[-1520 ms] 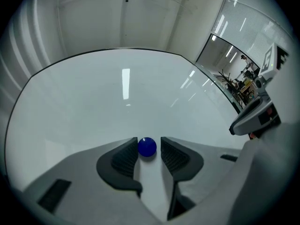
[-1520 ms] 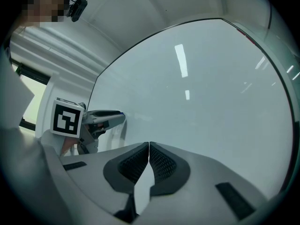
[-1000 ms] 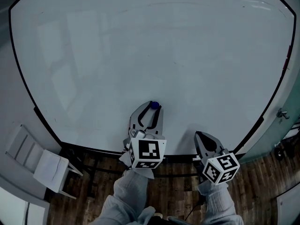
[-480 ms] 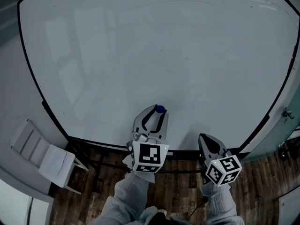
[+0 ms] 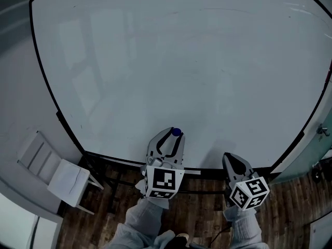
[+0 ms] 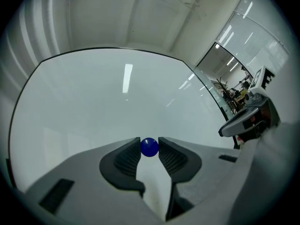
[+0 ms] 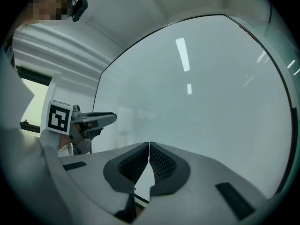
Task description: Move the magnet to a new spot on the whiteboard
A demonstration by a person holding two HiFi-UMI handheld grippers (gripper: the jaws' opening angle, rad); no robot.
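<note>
Left hand-held gripper (image 5: 175,134) clamps magnet (image 6: 149,147); right hand-held gripper (image 7: 149,147) jaws together.

The whiteboard (image 5: 181,61) runs off the head view's top and right edges. Both sleeves (image 5: 147,218) are cut off at the bottom edge. Whether the magnet (image 6: 149,147) touches the board cannot be told. The clutter (image 6: 234,90) beyond the board is too small to identify.

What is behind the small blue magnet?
Behind the small blue round magnet, gripped by the left gripper, is the glossy white whiteboard. Their contact is covered.
</note>
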